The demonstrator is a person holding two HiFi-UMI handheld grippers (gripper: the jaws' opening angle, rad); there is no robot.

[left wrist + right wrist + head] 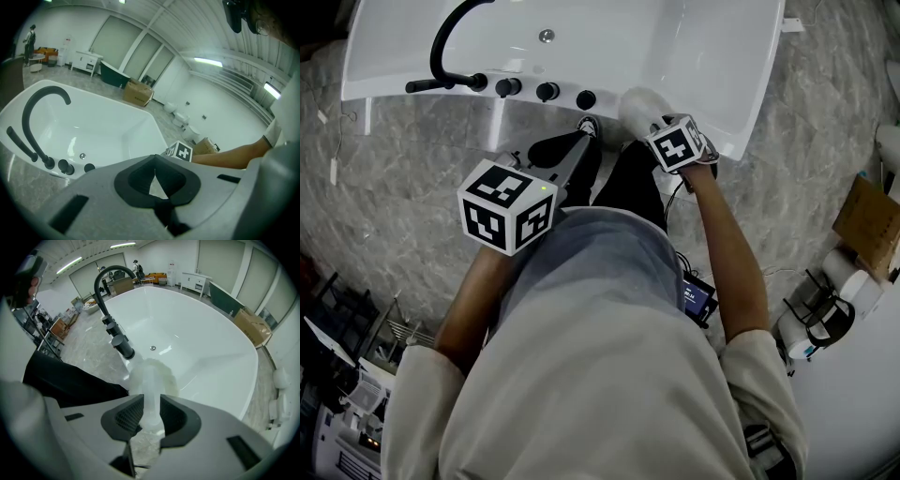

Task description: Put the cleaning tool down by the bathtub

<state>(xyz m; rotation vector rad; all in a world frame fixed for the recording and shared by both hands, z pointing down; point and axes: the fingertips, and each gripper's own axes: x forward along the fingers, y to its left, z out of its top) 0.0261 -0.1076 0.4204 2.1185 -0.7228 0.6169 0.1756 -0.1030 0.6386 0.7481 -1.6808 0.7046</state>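
My right hand-held gripper is clamped on the pale handle of the tool, one jaw pressing each side of the shaft. The fluffy head sticks out past the jaws, toward the tub. From the head view the head sits over the tub's near rim, just beside the rightmost of the black knobs. I cannot tell whether it touches the rim or hangs just above it.

My left hand-held gripper has its jaws together with nothing between them. It is held near my body, back from the tub, and has no part in the job as far as I can see.

The curved black spout is farther left along the same rim. Grey marbled floor lies all round the tub.

As I judge it, the task is not yet done: the tool is in my grip and up at rim level, not resting beside the tub. What is left is to bring it down to the floor next to the tub wall, open the right jaws and draw back.
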